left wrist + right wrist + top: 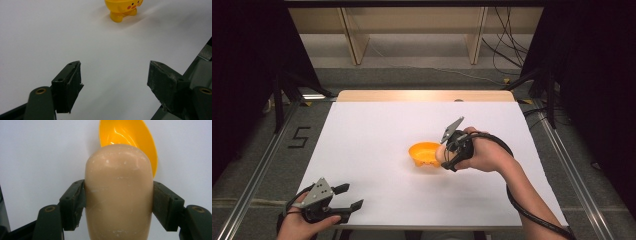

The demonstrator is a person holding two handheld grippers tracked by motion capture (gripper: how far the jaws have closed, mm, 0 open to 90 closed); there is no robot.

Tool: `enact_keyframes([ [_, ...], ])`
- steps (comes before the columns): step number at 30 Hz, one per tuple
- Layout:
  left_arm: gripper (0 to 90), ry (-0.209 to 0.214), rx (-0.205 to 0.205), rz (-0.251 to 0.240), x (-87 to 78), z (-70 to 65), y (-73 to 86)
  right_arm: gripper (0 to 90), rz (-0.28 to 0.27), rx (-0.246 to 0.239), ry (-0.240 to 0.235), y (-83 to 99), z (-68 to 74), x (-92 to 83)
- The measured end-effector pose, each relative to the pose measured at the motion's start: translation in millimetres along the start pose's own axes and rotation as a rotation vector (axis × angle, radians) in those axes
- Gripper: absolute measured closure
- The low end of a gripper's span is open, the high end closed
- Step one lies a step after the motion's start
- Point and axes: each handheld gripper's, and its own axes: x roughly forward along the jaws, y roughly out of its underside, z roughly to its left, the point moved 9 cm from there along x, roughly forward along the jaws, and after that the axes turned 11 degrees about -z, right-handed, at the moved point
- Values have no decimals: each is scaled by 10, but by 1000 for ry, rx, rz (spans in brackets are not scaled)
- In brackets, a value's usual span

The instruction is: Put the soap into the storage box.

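a white sheet covers the tabletop, whose wooden far edge shows bare. a black "5" mark sits on the grey floor at the left. beyond stand pale wooden shelf legs, with black cables trailing at the right and dark curtains either side.

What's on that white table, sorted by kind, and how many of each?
Yellow chick-faced bowl: 1
Beige egg-shaped object, held in the right gripper: 1
Handheld grippers, including the left gripper: 2
Total: 4
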Motion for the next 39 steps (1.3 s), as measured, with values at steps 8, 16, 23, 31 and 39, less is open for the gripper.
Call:
enact_keyframes([
  [8,269,0,-1,1,0,0,1,340,-20,14,15,-25,-33,2],
  [16,269,0,-1,0,0,-1,0,340,-43,14,16,-77,-51,18],
  [23,269,-3,11,7,-7,11,4,340,-51,13,22,-105,-67,39],
  [31,269,-7,-30,-10,2,-19,-4,340,-61,22,25,-143,-85,72],
  [39,269,-4,1,-4,-2,0,-6,340,-82,-5,25,-199,-118,103],
])
